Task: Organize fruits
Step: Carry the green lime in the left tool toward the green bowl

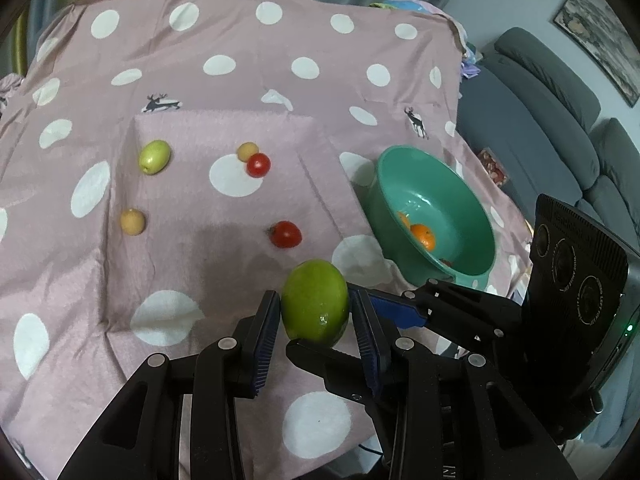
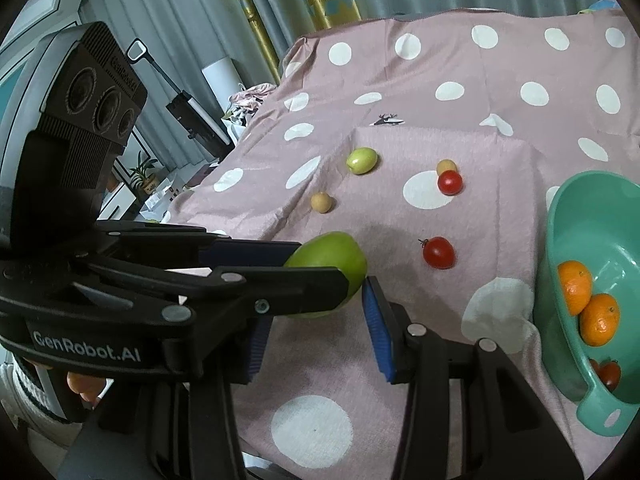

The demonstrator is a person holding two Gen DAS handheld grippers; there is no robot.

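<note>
A pink cloth (image 1: 240,92) with white dots and deer prints covers the desk. Grey curtains (image 2: 168,8) with a gold band hang behind it, and a grey sofa (image 1: 552,120) stands to one side under a framed picture (image 1: 600,32). On the other side are a potted plant (image 2: 146,176) and a white cabinet (image 2: 120,200).
</note>
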